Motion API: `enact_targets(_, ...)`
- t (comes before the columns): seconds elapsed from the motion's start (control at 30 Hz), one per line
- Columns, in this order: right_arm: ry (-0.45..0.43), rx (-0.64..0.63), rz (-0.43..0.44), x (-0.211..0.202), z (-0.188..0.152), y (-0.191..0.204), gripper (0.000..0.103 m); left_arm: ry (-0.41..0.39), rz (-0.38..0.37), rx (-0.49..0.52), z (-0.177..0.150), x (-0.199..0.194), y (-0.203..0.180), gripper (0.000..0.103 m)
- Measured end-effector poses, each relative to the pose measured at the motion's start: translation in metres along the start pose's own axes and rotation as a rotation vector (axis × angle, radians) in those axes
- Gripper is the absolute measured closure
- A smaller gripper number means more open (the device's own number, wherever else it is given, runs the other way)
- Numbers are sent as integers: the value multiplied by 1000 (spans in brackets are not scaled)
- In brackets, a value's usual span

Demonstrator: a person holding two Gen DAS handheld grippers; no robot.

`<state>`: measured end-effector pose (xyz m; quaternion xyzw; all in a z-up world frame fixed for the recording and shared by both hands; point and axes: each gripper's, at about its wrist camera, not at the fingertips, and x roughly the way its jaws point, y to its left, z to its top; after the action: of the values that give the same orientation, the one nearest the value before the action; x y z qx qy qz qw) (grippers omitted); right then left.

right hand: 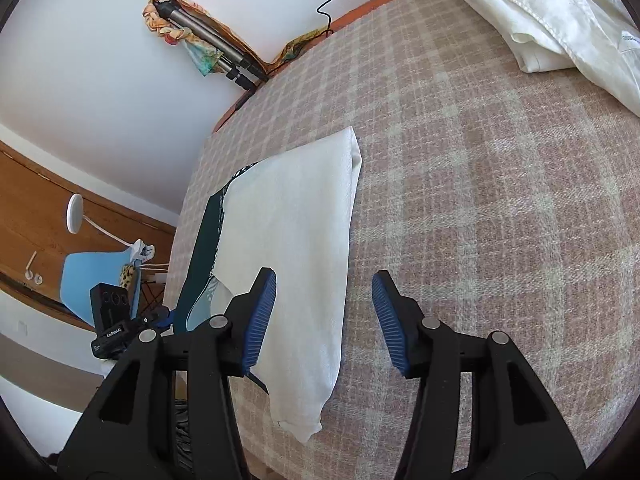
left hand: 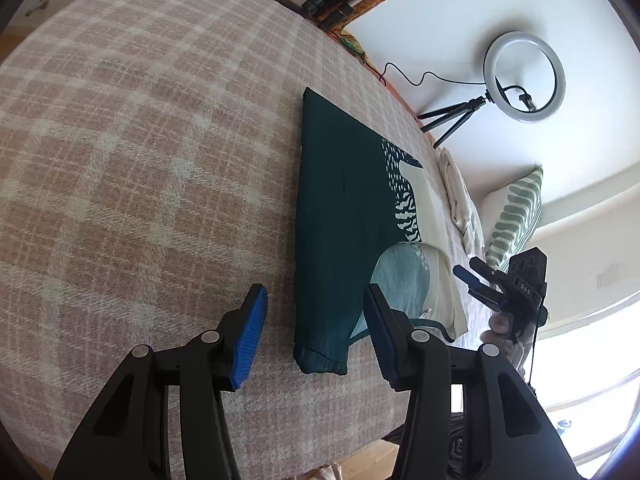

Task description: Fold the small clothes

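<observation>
Jaws of both the left gripper (left hand: 316,320) and right gripper (right hand: 324,316) stand apart, gripping nothing, above a folded green-and-cream printed garment (left hand: 340,208) lying on the pink plaid blanket (left hand: 140,140).

This is a bedroom in a home. Under both pairs of jaws spreads a bed covered with a pink-and-cream checked woven blanket (left hand: 140,160), its far edge against a plain white wall (right hand: 100,40). Far ahead of the left jaws and to their right, a white ring light on a small black tripod (left hand: 524,76) stands by the wall, with a cream cushion printed with green fern leaves (left hand: 516,216) nearer. Ahead of the right jaws, to the right, lies crumpled white bedding (right hand: 560,16). Left of the right jaws stand a light blue chair (right hand: 96,276), a white desk lamp (right hand: 75,208) and brown wooden panelling (right hand: 36,208).
</observation>
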<state>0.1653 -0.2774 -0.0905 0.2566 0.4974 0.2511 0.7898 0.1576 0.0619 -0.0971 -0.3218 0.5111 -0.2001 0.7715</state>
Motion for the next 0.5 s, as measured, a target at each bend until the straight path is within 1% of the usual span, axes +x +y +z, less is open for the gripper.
enact_targets(0.1,19,31,33,14,4,-6,49,19,-47,-38,-3,7,4,55)
enact_targets(0.13,27,35,45,20,6,-6,49,12,-57,-39,-4,7,3,55)
enact_targets(0.17,30,32,48,25,7,-6,49,25,-65,-39,-3,10,2,55)
enact_targets(0.27,14,16,68,36,16,0,49,37,-103,-58,0,16,0,55)
enact_targets(0.33,7,30,103,45,23,0,49,37,-128,-68,2,21,-1,55)
enact_targets(0.4,-10,39,125,52,30,1,49,45,-130,-46,6,27,-6,56)
enact_targets(0.43,-12,41,133,56,34,2,49,52,-129,-32,7,31,-10,58)
enact_targets(0.5,-16,44,144,62,41,4,49,61,-137,-12,10,37,-16,58)
